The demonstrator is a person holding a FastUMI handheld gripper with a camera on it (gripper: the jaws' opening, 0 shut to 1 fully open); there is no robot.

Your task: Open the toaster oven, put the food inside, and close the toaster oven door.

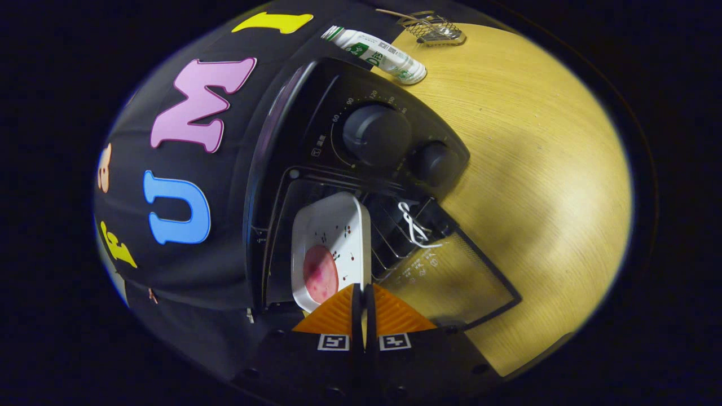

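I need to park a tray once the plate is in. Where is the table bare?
Bare table runs from the oven knobs and open door outward. Crowded: the plate held in the shut gripper; a tube and mesh scoop beyond the oven.

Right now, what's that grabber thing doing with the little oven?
A person is holding a gripper whose two fingers are nearly closed, pinching the edge of a white plate between them. A round pink piece of food sits on the plate. The plate is going into the black toaster oven, resting on its wire rack. The glass door is open, swung out over the wooden table. The door isn't closed yet.
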